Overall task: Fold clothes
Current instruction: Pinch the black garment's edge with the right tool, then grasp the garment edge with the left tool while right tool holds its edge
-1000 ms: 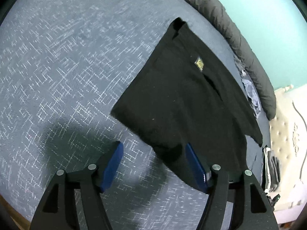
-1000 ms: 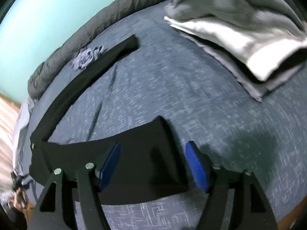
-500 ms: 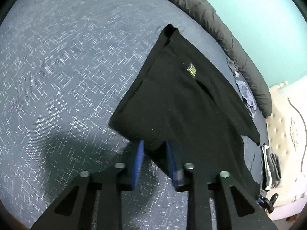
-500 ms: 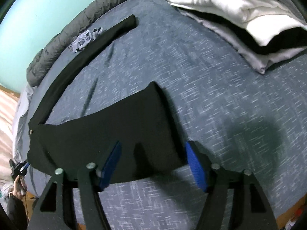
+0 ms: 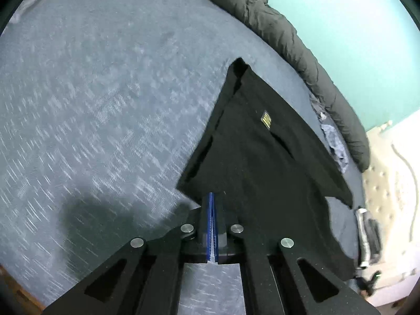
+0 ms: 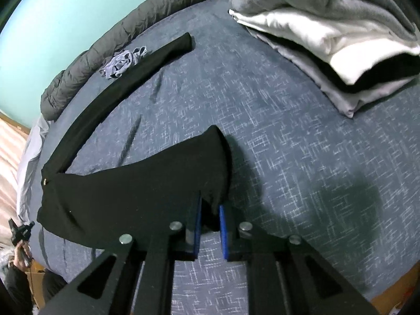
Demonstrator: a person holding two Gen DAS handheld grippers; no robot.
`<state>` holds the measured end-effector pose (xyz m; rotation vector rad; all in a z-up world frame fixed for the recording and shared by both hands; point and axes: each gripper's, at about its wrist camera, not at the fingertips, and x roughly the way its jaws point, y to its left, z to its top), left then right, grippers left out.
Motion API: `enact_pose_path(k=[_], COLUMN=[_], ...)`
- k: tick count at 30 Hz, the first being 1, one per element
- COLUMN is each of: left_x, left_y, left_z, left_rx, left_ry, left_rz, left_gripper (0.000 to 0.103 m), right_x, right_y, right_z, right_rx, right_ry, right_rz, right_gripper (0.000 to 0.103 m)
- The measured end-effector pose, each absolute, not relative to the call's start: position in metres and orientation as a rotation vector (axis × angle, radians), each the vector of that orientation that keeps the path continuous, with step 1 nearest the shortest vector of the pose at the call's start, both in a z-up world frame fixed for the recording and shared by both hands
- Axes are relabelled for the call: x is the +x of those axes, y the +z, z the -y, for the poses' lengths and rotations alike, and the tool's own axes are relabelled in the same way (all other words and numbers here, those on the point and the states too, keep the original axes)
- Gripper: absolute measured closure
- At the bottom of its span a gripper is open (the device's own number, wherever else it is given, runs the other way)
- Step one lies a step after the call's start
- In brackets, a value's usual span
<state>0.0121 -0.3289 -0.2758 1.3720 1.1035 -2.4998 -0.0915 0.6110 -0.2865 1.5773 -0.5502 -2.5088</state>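
My left gripper (image 5: 212, 197) is pinched tight on the near edge of the black trousers (image 5: 262, 162). My right gripper (image 6: 210, 207) is closing on a leg end, cloth between its pads. The trousers lie spread on the blue bed (image 6: 275, 131). Beyond, folded clothes (image 6: 341, 39), probably a stack.

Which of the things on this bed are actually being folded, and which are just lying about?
Part of the job:
- black fabric trousers, spread on the bed
- left tool, shut on their edge
- right tool, closing on a trouser corner

Just lying about:
- dark grey quilted duvet
- crumpled pale blue cloth
- stack of grey and white folded bedding
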Motion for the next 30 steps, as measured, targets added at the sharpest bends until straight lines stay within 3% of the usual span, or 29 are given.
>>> enact_pose_path(k=[2, 4, 5, 6, 12, 20, 24, 27, 30], left_x=[0.010, 0.008, 0.008, 0.006, -0.004, -0.014, -0.013, -0.007, 0.002], left_y=[-0.283, -0.286, -0.288, -0.289, -0.295, -0.316, -0.320, -0.315, -0.298], left_z=[0.322, 0.315, 0.312, 0.309, 0.298, 0.301, 0.305, 0.305, 0.308], left_rx=[1.399, 1.416, 1.418, 1.416, 1.449, 1.424, 1.408, 1.406, 1.364], left_ry=[-2.484, -2.486, -2.489, -2.493, -2.483, -2.411, -2.400, -2.417, -2.457], left_rz=[-1.108, -1.104, -1.112, -1.134, -1.139, -1.256, -1.248, -1.197, -1.156], left_gripper=[0.099, 0.089, 0.074, 0.066, 0.053, 0.055, 0.083, 0.094, 0.095], right_x=[-0.091, -0.091, -0.091, -0.091, -0.090, -0.089, -0.088, -0.088, -0.088], right_y=[-0.291, -0.294, -0.295, -0.295, -0.292, -0.298, -0.298, -0.296, -0.289], right_z=[-0.609, -0.607, -0.606, -0.606, -0.609, -0.607, -0.609, -0.609, -0.612], right_rx=[1.589, 1.596, 1.596, 1.597, 1.590, 1.600, 1.592, 1.583, 1.556], right_ry=[-2.501, -2.495, -2.495, -2.494, -2.487, -2.483, -2.484, -2.488, -2.491], right_rz=[0.557, 0.561, 0.563, 0.565, 0.574, 0.590, 0.604, 0.598, 0.620], right_gripper=[0.092, 0.092, 0.092, 0.092, 0.092, 0.091, 0.091, 0.091, 0.092])
